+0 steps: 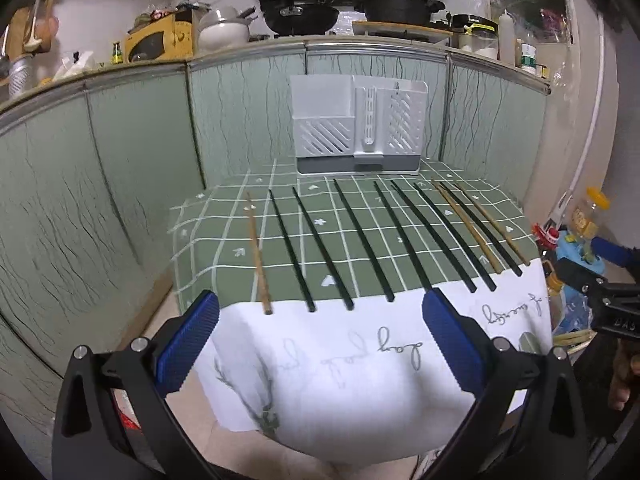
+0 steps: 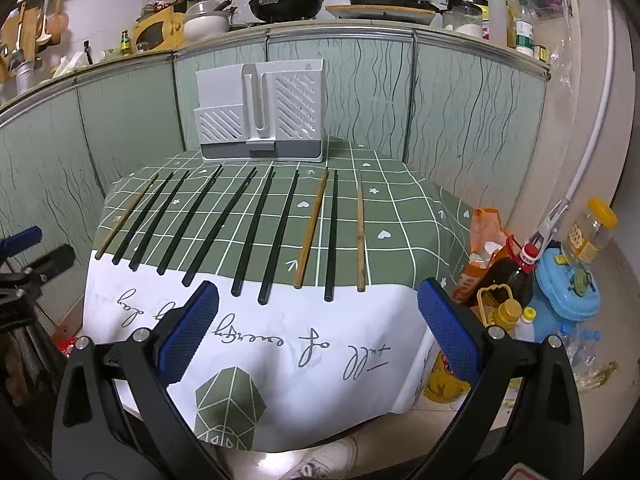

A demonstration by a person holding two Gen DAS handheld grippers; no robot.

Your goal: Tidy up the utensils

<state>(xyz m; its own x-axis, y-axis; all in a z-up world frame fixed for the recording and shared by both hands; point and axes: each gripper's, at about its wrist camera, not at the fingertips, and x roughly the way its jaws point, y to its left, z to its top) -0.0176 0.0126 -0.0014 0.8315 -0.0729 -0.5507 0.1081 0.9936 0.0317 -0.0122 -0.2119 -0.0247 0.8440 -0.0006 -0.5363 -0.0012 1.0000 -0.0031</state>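
Chopsticks (image 2: 256, 224) lie in a row, butts at the desk (image 2: 400, 216) front edge for easy pinching; holder (image 2: 260, 116) at back edge. Left claw (image 1: 320, 344) and right claw (image 2: 318, 334) spread, empty.

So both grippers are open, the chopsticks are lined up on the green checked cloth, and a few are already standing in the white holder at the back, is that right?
Not quite. The white holder holds no chopsticks; the right wrist view shows its compartments with nothing standing in them. The rest stands: the left gripper and right gripper are open, and the chopsticks lie in a row on the green checked cloth.
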